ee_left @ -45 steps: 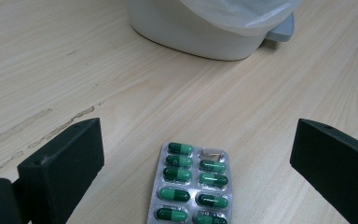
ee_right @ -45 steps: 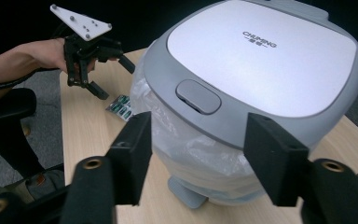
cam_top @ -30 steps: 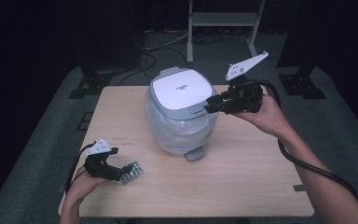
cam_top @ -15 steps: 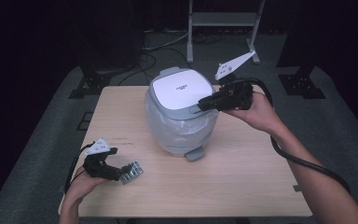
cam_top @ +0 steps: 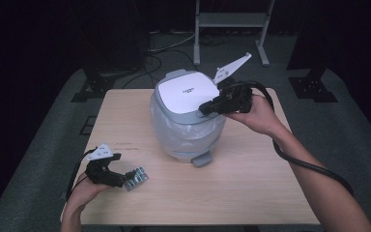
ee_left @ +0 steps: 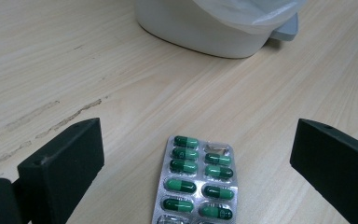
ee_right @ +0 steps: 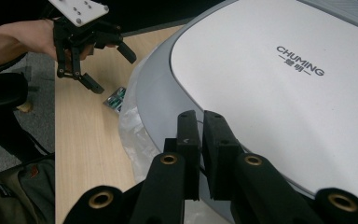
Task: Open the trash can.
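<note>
Left gripper [cam_top: 107, 170] rested at near-left desk [cam_top: 251, 193] edge, jaws spread wide; blister pack [ee_left: 196, 184] lay flat between them, untouched. Bin [cam_top: 188, 121] stood mid-desk. Right gripper [cam_top: 207, 107] jaws just closed, clenched empty, tips set at white lid's [ee_right: 279, 88] right rim.

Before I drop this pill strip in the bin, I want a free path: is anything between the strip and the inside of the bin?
Yes. The bin's white lid is down over the opening. The right tongs, shut, sit at the lid's rim. The blister strip lies on the table between the open left tongs, untouched.
</note>
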A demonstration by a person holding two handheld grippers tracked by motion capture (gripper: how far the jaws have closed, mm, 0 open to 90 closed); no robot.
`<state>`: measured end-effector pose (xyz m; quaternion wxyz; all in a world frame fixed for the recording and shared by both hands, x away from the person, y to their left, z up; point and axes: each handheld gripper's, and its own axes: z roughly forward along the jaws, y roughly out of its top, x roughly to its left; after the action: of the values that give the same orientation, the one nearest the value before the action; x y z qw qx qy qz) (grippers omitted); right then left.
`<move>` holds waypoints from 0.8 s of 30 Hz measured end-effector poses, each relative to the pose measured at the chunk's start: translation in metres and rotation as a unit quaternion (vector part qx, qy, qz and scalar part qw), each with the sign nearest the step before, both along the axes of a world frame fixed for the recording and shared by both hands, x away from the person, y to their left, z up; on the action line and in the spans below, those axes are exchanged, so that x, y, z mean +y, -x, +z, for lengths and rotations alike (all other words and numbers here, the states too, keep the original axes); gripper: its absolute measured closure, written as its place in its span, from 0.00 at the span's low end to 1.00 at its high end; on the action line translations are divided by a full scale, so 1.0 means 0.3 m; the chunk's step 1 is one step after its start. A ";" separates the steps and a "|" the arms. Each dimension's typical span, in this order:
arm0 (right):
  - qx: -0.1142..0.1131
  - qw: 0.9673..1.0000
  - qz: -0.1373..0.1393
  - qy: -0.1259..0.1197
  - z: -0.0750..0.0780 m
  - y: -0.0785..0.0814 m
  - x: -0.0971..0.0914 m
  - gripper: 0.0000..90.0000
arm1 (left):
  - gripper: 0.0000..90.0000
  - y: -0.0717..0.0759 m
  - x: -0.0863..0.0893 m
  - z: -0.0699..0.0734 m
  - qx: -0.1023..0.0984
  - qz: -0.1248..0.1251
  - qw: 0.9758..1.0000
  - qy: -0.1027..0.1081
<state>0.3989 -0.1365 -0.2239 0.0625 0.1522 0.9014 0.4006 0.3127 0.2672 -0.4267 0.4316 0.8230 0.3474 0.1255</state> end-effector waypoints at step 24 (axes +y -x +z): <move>-0.022 1.000 0.011 0.004 -0.037 0.010 0.019 1.00 | 0.02 -0.001 -0.010 -0.003 0.003 -0.006 1.000 -0.001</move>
<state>0.3958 -0.1309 -0.2348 0.0785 0.1336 0.9028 0.4012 0.3130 0.2643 -0.4277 0.4300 0.8262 0.3436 0.1204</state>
